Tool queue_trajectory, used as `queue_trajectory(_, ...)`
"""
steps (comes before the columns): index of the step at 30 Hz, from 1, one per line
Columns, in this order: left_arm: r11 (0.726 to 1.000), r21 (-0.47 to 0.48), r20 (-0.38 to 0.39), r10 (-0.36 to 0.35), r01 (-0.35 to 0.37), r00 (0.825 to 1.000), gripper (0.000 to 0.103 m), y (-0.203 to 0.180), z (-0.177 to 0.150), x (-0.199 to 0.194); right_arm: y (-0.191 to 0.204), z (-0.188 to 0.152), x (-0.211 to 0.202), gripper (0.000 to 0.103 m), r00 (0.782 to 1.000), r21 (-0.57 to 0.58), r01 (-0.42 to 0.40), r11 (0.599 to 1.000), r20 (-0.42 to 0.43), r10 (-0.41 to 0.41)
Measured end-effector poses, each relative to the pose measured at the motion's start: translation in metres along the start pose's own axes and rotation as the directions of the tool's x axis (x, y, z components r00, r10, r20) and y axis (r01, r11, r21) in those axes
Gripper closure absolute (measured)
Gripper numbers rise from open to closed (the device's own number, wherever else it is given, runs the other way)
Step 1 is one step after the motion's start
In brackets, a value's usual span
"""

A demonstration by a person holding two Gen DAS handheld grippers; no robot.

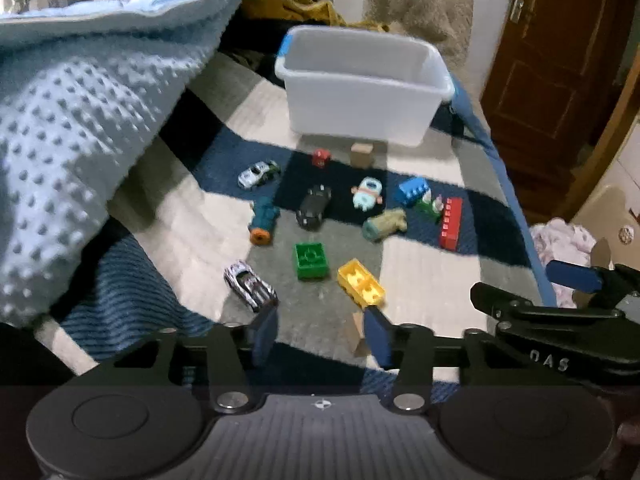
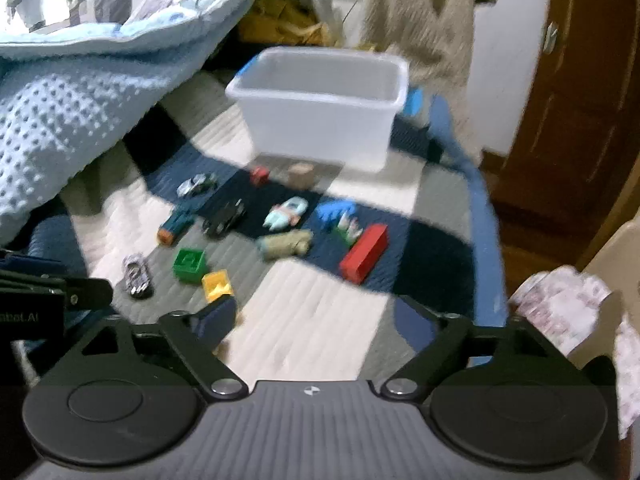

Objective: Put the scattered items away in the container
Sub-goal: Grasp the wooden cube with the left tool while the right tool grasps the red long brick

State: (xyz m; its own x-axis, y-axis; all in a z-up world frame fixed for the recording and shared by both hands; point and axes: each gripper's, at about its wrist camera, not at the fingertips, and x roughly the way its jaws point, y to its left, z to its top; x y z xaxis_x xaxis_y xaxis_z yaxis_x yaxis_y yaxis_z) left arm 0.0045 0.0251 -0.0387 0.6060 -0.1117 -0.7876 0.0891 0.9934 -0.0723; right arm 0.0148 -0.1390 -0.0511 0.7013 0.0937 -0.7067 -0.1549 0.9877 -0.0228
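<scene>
A clear plastic bin [image 1: 360,88] [image 2: 320,108] stands empty at the far end of a patchwork quilt. Scattered in front of it lie toy cars and bricks: a yellow brick [image 1: 361,282] [image 2: 217,285], a green brick [image 1: 311,260] [image 2: 189,265], a striped car [image 1: 250,285], a black car [image 1: 314,206], a long red brick [image 1: 451,223] [image 2: 365,253] and a blue brick [image 1: 414,191]. My left gripper [image 1: 320,334] hovers open just short of the yellow brick, holding nothing. My right gripper [image 2: 316,320] is wide open over bare quilt, also holding nothing.
A bumpy light-blue blanket [image 1: 80,140] hangs over the left side. The quilt's blue edge [image 1: 496,168] drops off on the right toward a wooden door [image 1: 560,60]. More small toys, a wooden block [image 1: 362,154] and a silver car [image 1: 258,174], lie near the bin.
</scene>
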Motion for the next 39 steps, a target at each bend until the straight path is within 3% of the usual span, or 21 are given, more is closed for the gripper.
queue_trajectory(1,1.000,0.015,-0.016,-0.007,0.008,1.000,0.066,-0.001,-0.001,0.003,-0.002,-0.002,0.001,0.025,1.000,0.008,-0.019,1.000,-0.005,0.019)
queue_trajectory(3,0.999,0.028,-0.036,-0.021,0.022,0.999,0.067,-0.002,-0.005,0.010,-0.007,-0.007,0.005,0.037,0.998,0.021,-0.062,0.998,-0.013,0.062)
queue_trajectory(6,0.997,0.001,-0.079,-0.074,0.074,0.994,0.067,-0.001,-0.009,0.024,-0.012,-0.012,0.014,0.046,0.993,0.025,-0.101,0.995,-0.060,0.102)
queue_trajectory(9,0.994,-0.015,-0.112,-0.107,0.106,0.988,0.066,-0.008,-0.011,0.040,-0.019,-0.013,0.019,0.047,0.987,0.033,-0.136,0.990,-0.085,0.138)
queue_trajectory(15,0.993,-0.061,-0.164,-0.114,0.105,0.980,0.064,-0.029,-0.006,0.081,-0.040,-0.003,0.034,0.046,0.994,0.040,-0.070,0.997,-0.081,0.073)
queue_trajectory(20,0.989,-0.127,-0.155,-0.097,0.078,0.983,0.064,-0.031,-0.002,0.101,-0.052,0.006,0.044,0.045,0.997,0.044,-0.042,0.998,-0.059,0.045)
queue_trajectory(28,0.998,-0.056,-0.146,-0.001,-0.007,0.989,0.062,-0.032,0.006,0.099,-0.052,0.016,0.062,0.045,0.999,0.049,-0.037,0.998,-0.035,0.039)
queue_trajectory(39,0.997,0.078,-0.158,0.024,-0.011,0.987,0.061,-0.049,0.007,0.113,-0.058,0.014,0.070,0.043,0.998,0.083,-0.039,0.996,-0.045,0.043)
